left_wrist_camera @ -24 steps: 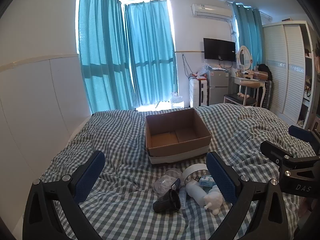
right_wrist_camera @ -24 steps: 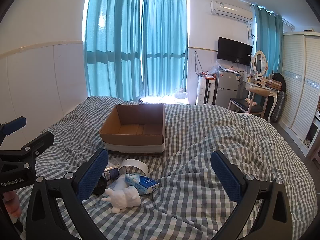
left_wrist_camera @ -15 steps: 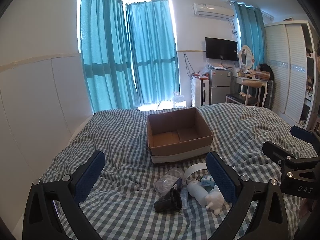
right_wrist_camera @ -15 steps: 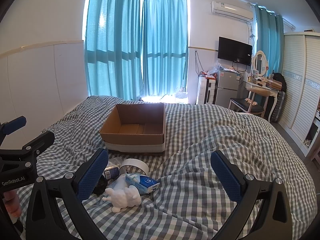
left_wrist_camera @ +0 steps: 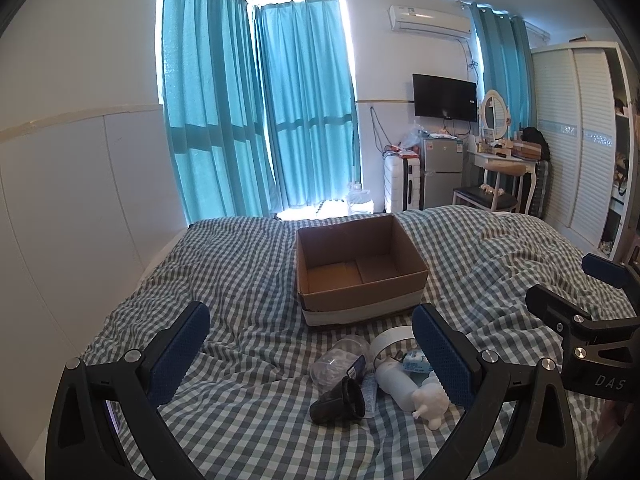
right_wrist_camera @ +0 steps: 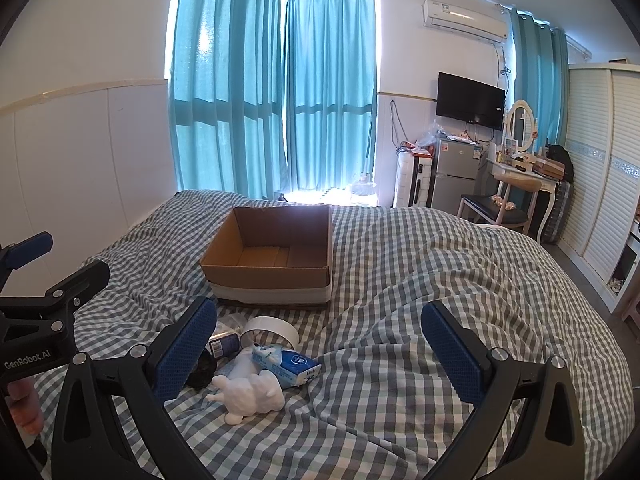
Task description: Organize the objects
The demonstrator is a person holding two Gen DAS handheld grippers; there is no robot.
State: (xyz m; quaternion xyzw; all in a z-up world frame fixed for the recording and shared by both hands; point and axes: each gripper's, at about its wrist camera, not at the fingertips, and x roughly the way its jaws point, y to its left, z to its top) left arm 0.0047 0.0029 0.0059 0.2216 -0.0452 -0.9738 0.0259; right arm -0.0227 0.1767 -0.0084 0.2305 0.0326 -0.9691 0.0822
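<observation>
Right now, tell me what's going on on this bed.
A person holds a two-finger gripper in each hand over a checked bedspread. Both the left gripper and the right gripper are wide open and hold nothing. An empty cardboard box sits ahead; a small pile lies before it: tape roll, white figurine, blue-and-white packet, black cup. Nothing is packed yet.

Grey-and-white gingham duvet [left_wrist_camera: 248,280] across lower frame. Brown cardboard box [left_wrist_camera: 360,268], white band along base, centre. Teal curtains [left_wrist_camera: 256,112] upper middle. Black gripper fingers, blue textured pads [left_wrist_camera: 180,352]. White animal figurine [right_wrist_camera: 248,396], blue-and-white carton [right_wrist_camera: 286,364], white tape roll [right_wrist_camera: 272,330], lower left. Black television [right_wrist_camera: 470,100], white wardrobe [right_wrist_camera: 600,200], right.
</observation>
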